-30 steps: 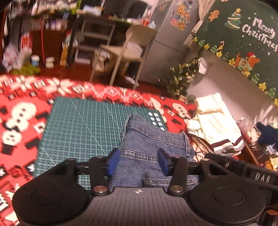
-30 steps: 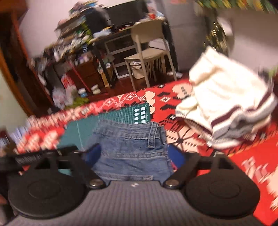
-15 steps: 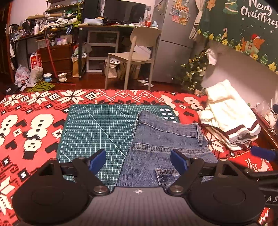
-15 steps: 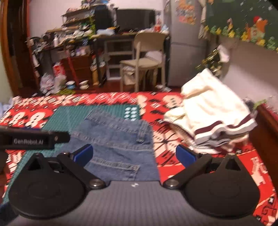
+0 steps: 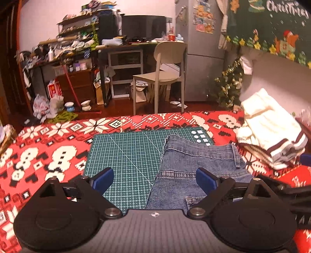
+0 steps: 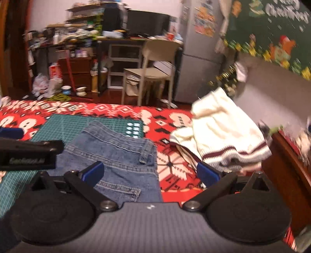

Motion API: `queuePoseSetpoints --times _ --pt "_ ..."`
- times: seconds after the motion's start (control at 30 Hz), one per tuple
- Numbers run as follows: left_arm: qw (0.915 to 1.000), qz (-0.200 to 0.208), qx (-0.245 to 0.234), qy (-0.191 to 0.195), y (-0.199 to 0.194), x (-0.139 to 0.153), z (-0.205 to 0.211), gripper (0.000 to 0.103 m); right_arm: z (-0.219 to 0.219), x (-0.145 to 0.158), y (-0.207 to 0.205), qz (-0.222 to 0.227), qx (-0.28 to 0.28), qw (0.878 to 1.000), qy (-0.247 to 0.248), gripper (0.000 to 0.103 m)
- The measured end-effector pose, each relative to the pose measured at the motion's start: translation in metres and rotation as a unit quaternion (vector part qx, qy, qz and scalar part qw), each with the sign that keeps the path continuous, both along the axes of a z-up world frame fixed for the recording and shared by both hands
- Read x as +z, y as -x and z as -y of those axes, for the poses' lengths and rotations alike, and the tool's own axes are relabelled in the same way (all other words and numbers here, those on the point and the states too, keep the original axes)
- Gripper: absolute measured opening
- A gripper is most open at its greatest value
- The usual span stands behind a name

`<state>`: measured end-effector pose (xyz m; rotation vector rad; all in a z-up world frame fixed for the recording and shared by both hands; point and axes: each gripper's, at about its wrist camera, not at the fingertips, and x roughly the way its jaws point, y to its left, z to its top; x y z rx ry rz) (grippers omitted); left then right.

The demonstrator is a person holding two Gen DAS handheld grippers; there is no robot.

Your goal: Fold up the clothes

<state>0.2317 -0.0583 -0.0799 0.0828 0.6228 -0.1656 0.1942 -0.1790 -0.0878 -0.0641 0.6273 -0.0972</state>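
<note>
Claws (image 5: 155, 180) wider since (banner (image 5: 287, 8): "Christmas")

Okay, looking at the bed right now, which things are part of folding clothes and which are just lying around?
Part of the job:
- denim garment
- cream knit sweater
- green cutting mat

Just lying about:
- chair
- small Christmas tree
- cluttered desk

A green gridded cutting mat (image 5: 124, 155) lies on the red snowman-patterned cloth (image 5: 48, 148). Beyond the mat stands a beige plastic chair (image 5: 165, 66), right of it a small tinsel-hung Christmas tree (image 5: 229, 85).
</note>
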Motion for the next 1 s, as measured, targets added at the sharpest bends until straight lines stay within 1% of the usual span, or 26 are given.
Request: queuePoseSetpoints --times 0.1,0.17,0.2,0.27,0.33,0.37,0.47,0.57,0.63,0.73,0.8,0.83,0.9,0.93,1.0 --pt "0.9996 -0.018 -0.003 -0.024 -0.006 -0.003 0.003 0.092 0.009 -0.004 -0.004 -0.016 -0.008 0.999 -0.035 0.102" --pt "0.9988 -0.029 -0.005 -0.040 -0.010 -0.005 0.004 0.092 0.015 -0.006 -0.004 -0.008 -0.029 0.998 -0.052 0.102" --pt "0.9986 -0.034 -0.001 -0.041 -0.012 -0.006 0.004 0.092 0.018 -0.007 -0.004 -0.001 -0.042 0.997 -0.061 0.102" --pt "0.9988 -0.044 0.015 -0.016 -0.015 -0.006 -0.001 0.092 0.023 -0.010 -0.004 0.005 -0.064 0.995 -0.078 0.102" --pt "0.9981 -0.059 0.020 0.003 -0.017 -0.006 -0.005 0.092 0.030 -0.013 -0.008 -0.002 -0.080 0.992 -0.096 0.102" --pt "0.9976 -0.066 0.021 0.006 -0.019 -0.006 -0.006 0.092 0.033 -0.015 -0.010 -0.006 -0.089 0.991 -0.105 0.102" --pt "0.9965 -0.080 0.020 -0.010 -0.021 -0.010 -0.004 0.092 0.039 -0.018 -0.012 -0.006 -0.116 0.985 -0.131 0.102" --pt "0.9967 -0.079 0.016 -0.004 -0.020 -0.009 -0.004 0.092 0.040 -0.018 -0.017 -0.025 -0.106 0.983 -0.145 0.102" --pt "0.9973 -0.072 0.010 0.007 -0.018 -0.005 -0.005 0.091 0.038 -0.016 -0.020 -0.030 -0.094 0.986 -0.136 0.102" --pt "0.9980 -0.061 0.004 0.017 -0.016 0.001 -0.007 0.088 0.032 -0.015 -0.023 -0.031 -0.076 0.990 -0.116 0.101" --pt "0.9976 -0.064 0.001 0.024 -0.018 0.001 -0.007 0.086 0.029 -0.014 -0.024 -0.032 -0.068 0.991 -0.114 0.100" --pt "0.9972 -0.070 0.001 0.028 -0.019 0.001 -0.007 0.082 0.028 -0.014 -0.025 -0.032 -0.065 0.991 -0.115 0.099" --pt "0.9958 -0.084 0.005 0.038 -0.023 -0.001 -0.009 0.076 0.026 -0.014 -0.026 -0.031 -0.064 0.991 -0.115 0.093" --pt "0.9950 -0.089 0.008 0.044 -0.025 -0.002 -0.010 0.073 0.025 -0.014 -0.026 -0.031 -0.062 0.991 -0.114 0.092" --pt "0.9934 -0.097 0.008 0.059 -0.029 -0.004 -0.012 0.069 0.023 -0.014 -0.026 -0.033 -0.056 0.992 -0.112 0.084"
